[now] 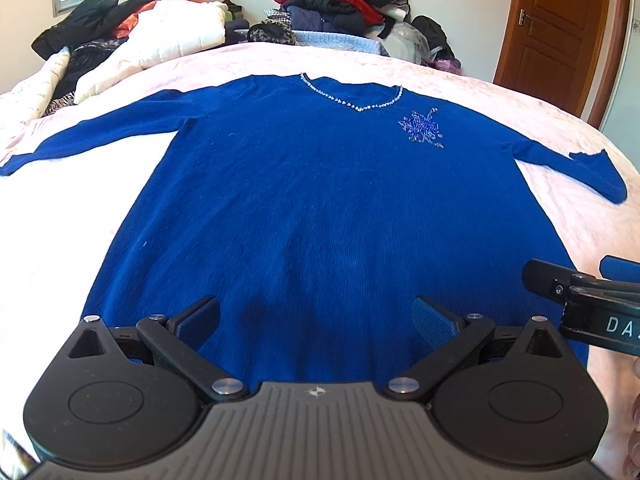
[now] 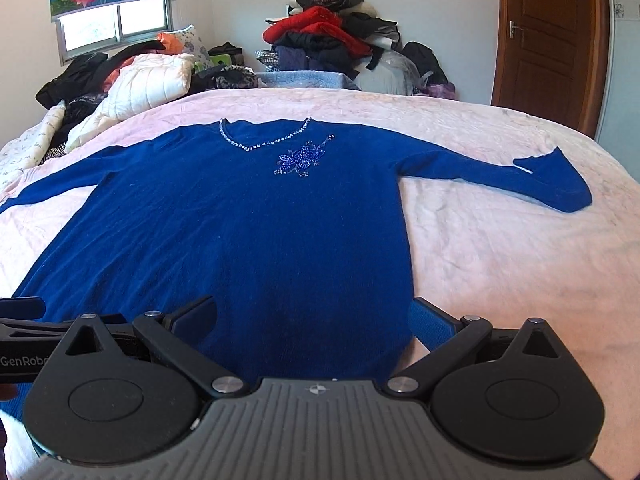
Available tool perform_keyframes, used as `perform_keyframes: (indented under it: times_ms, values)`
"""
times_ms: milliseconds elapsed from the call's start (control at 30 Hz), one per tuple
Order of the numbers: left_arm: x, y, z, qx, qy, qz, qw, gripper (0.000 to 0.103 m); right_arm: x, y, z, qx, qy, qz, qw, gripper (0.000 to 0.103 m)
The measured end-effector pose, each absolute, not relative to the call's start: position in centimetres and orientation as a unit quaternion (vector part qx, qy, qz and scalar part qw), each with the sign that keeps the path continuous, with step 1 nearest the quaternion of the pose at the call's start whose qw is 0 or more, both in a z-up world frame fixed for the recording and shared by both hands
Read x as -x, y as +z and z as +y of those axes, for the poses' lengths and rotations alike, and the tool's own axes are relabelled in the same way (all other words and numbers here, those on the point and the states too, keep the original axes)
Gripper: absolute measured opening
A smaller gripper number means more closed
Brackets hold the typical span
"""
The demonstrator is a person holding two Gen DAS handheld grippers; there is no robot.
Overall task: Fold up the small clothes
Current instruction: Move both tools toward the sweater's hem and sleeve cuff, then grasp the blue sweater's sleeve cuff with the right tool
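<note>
A royal-blue long-sleeved sweater (image 1: 320, 200) with a beaded V-neck and a beaded flower on the chest lies flat, front up, on the pink bed cover, sleeves spread to both sides; it also shows in the right wrist view (image 2: 240, 220). My left gripper (image 1: 316, 320) is open and empty, low over the hem's middle. My right gripper (image 2: 316, 320) is open and empty over the hem's right corner, its right fingertip (image 2: 430, 322) past the sweater's side edge. The right gripper also shows in the left wrist view (image 1: 580, 292).
The pink bed cover (image 2: 500, 240) spreads around the sweater. Quilts and dark clothes (image 2: 132, 80) are heaped at the back left. A tall pile of red and black clothes (image 2: 332, 40) stands behind the bed. A wooden door (image 2: 552, 40) is at the right.
</note>
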State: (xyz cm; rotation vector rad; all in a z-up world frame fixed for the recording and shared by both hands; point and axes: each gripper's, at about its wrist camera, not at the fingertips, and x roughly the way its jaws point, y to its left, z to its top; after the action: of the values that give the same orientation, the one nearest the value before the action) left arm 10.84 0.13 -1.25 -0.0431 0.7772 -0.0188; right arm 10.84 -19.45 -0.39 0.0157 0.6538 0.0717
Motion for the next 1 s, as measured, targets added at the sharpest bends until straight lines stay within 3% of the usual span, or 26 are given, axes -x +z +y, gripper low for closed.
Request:
perform_keyframes:
  times_ms: [500, 733, 1000]
  values:
    - [-20.0, -0.7, -2.0, 0.023, -0.03, 0.373, 0.927, 0.103, -19.3, 0.7, -22.6, 0.041, 0.038, 0.305, 0.951, 0.103]
    - [-23.7, -2.1, -2.9, 0.028, -0.032, 0.384, 0.922, 0.103, -27.0, 3.0, -31.3, 0.052, 0.043, 0.293, 0.954, 0.102]
    - [-25.1, -3.6, -3.4, 0.005, -0.033, 0.389, 0.921, 0.103, -35.3, 3.3, -41.6, 0.081, -0.007, 0.344, 0.935, 0.102]
